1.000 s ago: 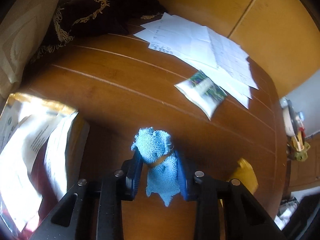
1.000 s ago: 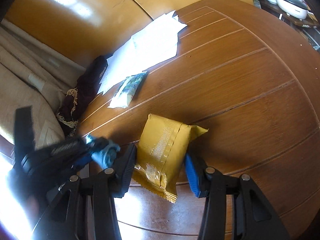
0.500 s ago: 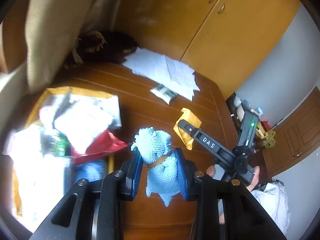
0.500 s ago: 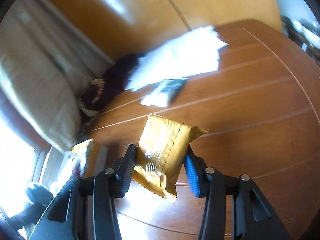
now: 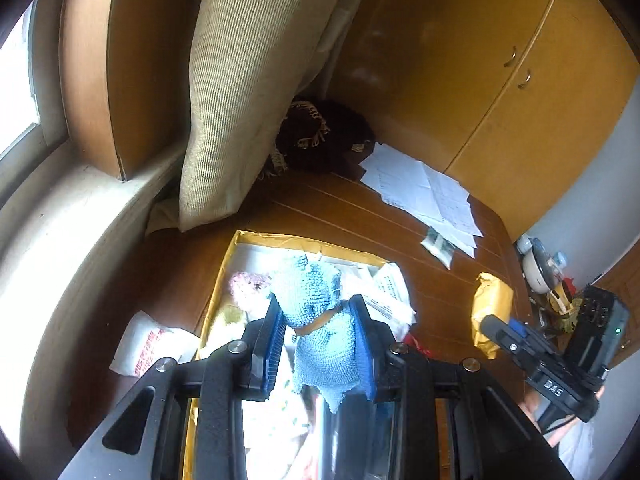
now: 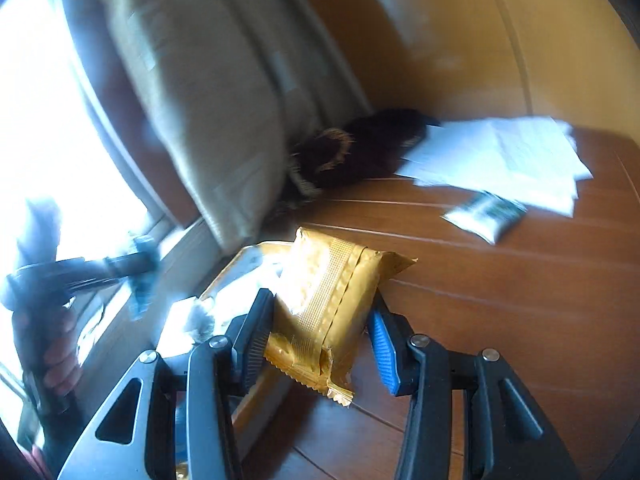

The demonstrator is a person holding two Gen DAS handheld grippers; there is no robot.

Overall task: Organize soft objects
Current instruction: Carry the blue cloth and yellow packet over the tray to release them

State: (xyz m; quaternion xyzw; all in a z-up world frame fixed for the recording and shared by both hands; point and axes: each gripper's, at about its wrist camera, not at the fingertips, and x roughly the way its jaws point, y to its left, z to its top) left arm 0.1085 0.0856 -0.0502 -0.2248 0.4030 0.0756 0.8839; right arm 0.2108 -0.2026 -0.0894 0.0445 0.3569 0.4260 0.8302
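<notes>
Soft objects are partly gathered: the yellow box [image 5: 240, 240] on the table [image 5: 440, 292] already holds a pink fluffy item [image 5: 249, 281], white packets and something red. Two more are on their way. The left gripper [image 5: 318, 336] has its jaws closed on a blue knitted cloth [image 5: 316, 320], held above the box's open top. The right gripper [image 6: 320, 328] has its jaws clamped on a gold foil packet [image 6: 328, 304], held above the table at the box's edge. Neither is released yet, so dropping both in looks like the step in hand. Left out on the table are a small green-and-white sachet [image 5: 439, 246], loose papers [image 5: 424, 192] and a dark fringed cloth [image 5: 320, 136] by the curtain [image 5: 248, 80].
</notes>
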